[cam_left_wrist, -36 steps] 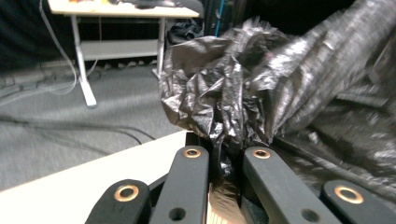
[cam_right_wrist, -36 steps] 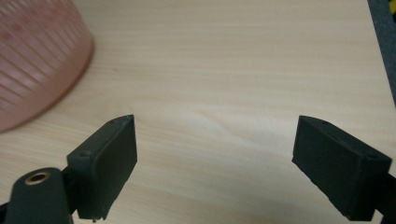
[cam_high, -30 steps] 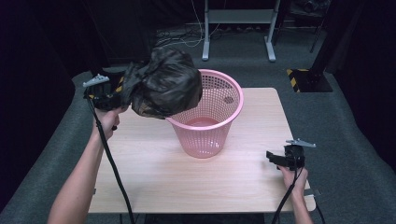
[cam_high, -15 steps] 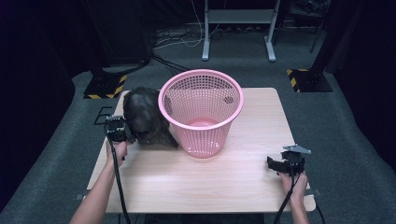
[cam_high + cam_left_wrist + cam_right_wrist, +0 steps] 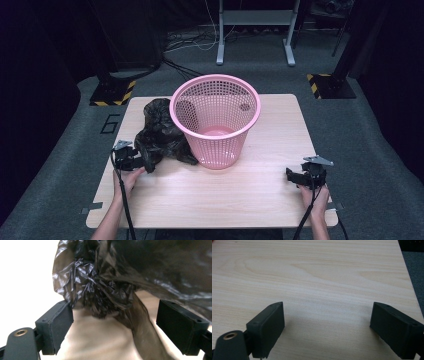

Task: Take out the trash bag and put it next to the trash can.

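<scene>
A crumpled black plastic bag point(image 5: 159, 134) lies on the wooden table point(image 5: 250, 195), pressed against the left side of an upright pink mesh basket point(image 5: 215, 120). My left gripper point(image 5: 142, 162) sits at the bag's near corner. Its jaws have just been opening. In the left gripper view the bag's bunched end point(image 5: 105, 290) hangs between the wide-apart pads point(image 5: 58, 325), and neither pad presses on it. My right gripper point(image 5: 294, 176) rests at the table's front right, open, with bare wood point(image 5: 324, 290) between its jaws.
The basket stands at the table's middle back. Past the table's far edge are a grey stand's legs point(image 5: 252, 50) and black-and-yellow striped floor bases point(image 5: 112, 92). Bare tabletop stretches between my two hands.
The left hand brought the bag down from above the basket to the table at the basket's left, then let go of it. The right gripper kept still.
</scene>
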